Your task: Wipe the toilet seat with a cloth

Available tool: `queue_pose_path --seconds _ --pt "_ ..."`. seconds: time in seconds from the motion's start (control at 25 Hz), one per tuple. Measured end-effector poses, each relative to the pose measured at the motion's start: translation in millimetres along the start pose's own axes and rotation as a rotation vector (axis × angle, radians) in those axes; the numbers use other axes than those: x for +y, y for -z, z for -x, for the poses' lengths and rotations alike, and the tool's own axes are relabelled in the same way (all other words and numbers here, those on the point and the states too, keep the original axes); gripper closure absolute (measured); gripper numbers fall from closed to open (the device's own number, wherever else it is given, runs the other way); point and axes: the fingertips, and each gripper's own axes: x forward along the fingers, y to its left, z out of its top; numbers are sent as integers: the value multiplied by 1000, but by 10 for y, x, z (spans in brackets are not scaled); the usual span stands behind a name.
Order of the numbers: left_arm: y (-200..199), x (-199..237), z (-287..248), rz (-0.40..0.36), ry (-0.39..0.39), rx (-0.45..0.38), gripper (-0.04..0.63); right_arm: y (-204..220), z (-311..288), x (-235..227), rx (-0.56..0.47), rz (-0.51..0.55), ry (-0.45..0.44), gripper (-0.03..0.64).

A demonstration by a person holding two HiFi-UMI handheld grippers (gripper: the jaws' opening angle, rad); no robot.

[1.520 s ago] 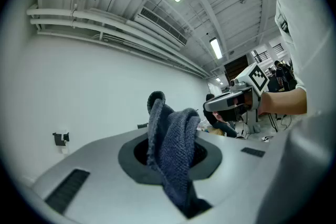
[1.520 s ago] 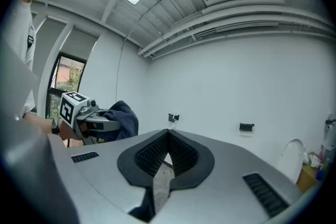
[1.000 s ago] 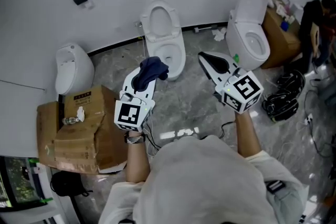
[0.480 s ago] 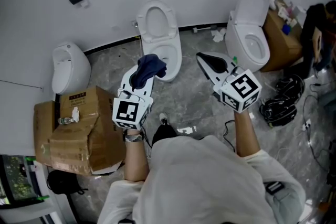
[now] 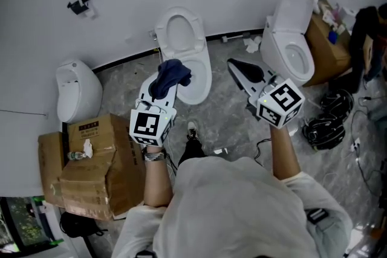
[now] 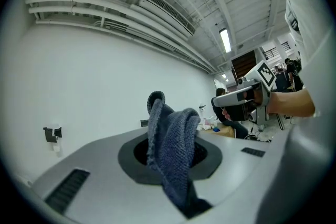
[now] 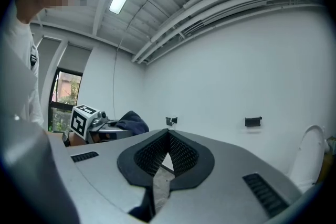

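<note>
A dark blue cloth (image 5: 170, 78) is bunched in my left gripper (image 5: 163, 86), which is shut on it; the left gripper view shows the cloth (image 6: 173, 149) rising out of the closed jaws. That gripper hangs just in front of a white toilet (image 5: 181, 51) by the wall, whose seat (image 5: 195, 75) is partly hidden behind the cloth. My right gripper (image 5: 237, 66) is shut with nothing in it, its dark pads (image 7: 181, 155) meeting at the tips, and it floats to the right of that toilet.
A second white toilet (image 5: 290, 45) stands at the right with a cardboard box (image 5: 329, 39) behind it. A urinal (image 5: 75, 90) and stacked cardboard boxes (image 5: 91, 160) lie at the left. Black cables (image 5: 323, 127) coil on the grey floor at the right.
Both grippers and the person have advanced toward the wall; the middle toilet now sits closer to the left gripper. A shoe has come into view on the floor. Both grips are unchanged.
</note>
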Motion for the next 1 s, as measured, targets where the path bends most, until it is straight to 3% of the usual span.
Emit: queue_pose_path --seconds 0.36,0.68,1.0 --pt "169 811 -735 10 36 -5 545 -117 -818 -602 -23 2 71 589" --pt "390 1428 -1237 56 51 30 545 -23 -1451 -1081 16 -1 152 589" --pt "634 1968 -1733 93 78 29 543 261 -2111 -1376 113 -7 134 589"
